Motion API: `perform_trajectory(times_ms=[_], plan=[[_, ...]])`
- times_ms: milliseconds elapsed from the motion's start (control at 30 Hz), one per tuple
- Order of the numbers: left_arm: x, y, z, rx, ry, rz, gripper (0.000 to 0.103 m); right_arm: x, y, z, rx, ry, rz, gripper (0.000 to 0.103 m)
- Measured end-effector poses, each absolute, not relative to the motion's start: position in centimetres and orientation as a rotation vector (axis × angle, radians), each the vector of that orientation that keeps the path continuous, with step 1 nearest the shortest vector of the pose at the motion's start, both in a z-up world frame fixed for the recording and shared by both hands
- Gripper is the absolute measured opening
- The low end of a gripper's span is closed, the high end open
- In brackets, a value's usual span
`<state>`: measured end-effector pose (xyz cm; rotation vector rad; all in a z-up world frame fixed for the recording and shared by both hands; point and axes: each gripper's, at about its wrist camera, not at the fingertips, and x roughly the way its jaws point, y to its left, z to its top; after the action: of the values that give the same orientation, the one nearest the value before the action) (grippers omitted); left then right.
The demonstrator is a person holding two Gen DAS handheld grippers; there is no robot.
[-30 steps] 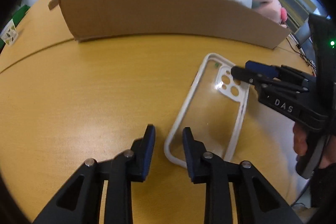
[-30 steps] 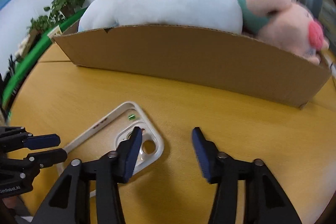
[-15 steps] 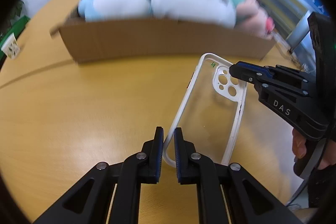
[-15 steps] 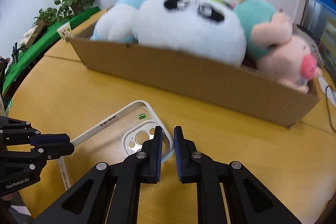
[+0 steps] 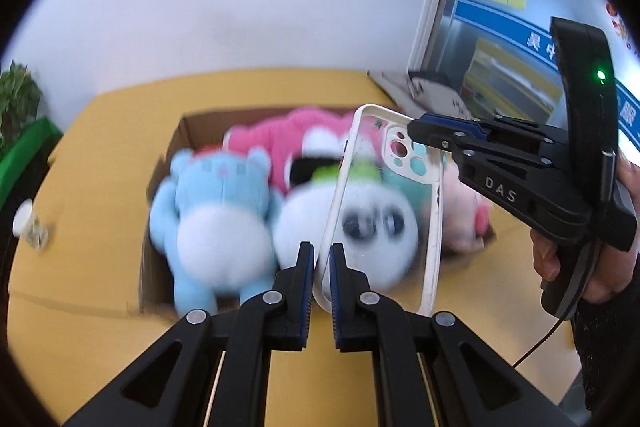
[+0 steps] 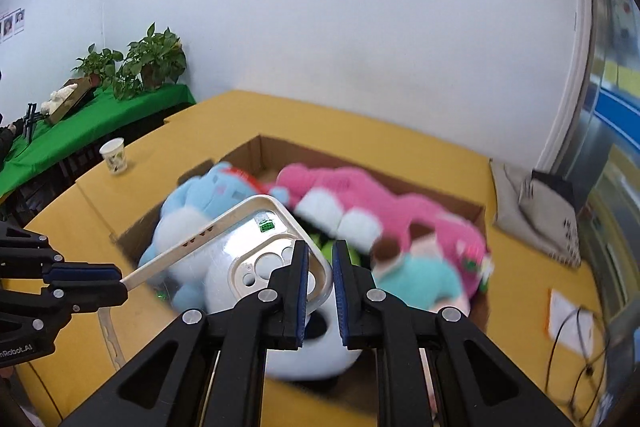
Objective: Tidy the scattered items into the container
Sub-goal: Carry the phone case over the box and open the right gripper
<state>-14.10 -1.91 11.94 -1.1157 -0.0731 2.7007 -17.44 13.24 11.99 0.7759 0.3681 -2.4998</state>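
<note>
Jaws of left gripper (image 5: pixel 319 269) and right gripper (image 6: pixel 320 267) pinch clear white-rimmed phone case (image 5: pixel 384 211) above cardboard box (image 6: pixel 280 151).

You've clamped both sets of jaws onto the clear phone case (image 5: pixel 384 211): left gripper (image 5: pixel 318 269) on its bottom corner, right gripper (image 6: pixel 320 267) on the camera-cutout corner; a second ago both stood apart around its rim. The case has left the yellow table (image 5: pixel 80 327) and now hangs above the cardboard box (image 6: pixel 280 151). Plush toys (image 5: pixel 224 211), formerly at 12 o'clock behind the box wall, now show from above.
</note>
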Motion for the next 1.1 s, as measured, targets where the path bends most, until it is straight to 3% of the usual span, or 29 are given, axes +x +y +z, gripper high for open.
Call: perform_trajectory(times_ms=[200, 467, 667, 767, 800, 833, 867, 900, 967, 1033, 1100], plan=[[-21.4, -2.3, 11.6, -1.171, -0.112, 2.670, 0.006, -25.6, 12.6, 13.4, 0.807, 0.389, -2.491, 0.013], [-27.9, -2.2, 6.6, -1.367, -0.258, 2.562, 0.007, -34.0, 12.3, 6.4, 1.046, 0.403, -2.464, 0.014], [-28.5, -3.0, 6.9, -1.337, -0.349, 2.573, 0.012, -35.1, 13.2, 4.6, 1.125, 0.419, -2.463, 0.013], [-27.5, -3.6, 7.5, -1.304, -0.398, 2.586, 0.032, -34.5, 12.9, 4.2, 1.143, 0.474, -2.466, 0.013], [-27.0, -3.7, 7.8, -1.294, -0.393, 2.608, 0.043, -34.3, 12.9, 4.2, 1.139, 0.488, -2.472, 0.015], [-26.4, -3.8, 8.1, -1.277, -0.381, 2.635, 0.050, -34.0, 13.0, 4.4, 1.137, 0.493, -2.479, 0.020], [-25.6, -4.0, 8.6, -1.254, -0.366, 2.666, 0.052, -33.6, 13.3, 4.6, 1.130, 0.490, -2.496, 0.036], [-24.7, -4.2, 9.0, -1.233, -0.349, 2.695, 0.054, -33.1, 13.7, 4.9, 1.121, 0.481, -2.517, 0.062], [-22.5, -4.6, 9.9, -1.182, -0.313, 2.754, 0.058, -31.4, 15.0, 5.8, 1.090, 0.429, -2.567, 0.091], [-20.0, -5.0, 10.6, -1.123, -0.294, 2.802, 0.074, -29.3, 16.0, 6.8, 1.050, 0.386, -2.594, 0.094], [-17.2, -5.5, 11.1, -1.067, -0.299, 2.846, 0.079, -26.7, 16.7, 7.7, 0.997, 0.380, -2.605, 0.096]])
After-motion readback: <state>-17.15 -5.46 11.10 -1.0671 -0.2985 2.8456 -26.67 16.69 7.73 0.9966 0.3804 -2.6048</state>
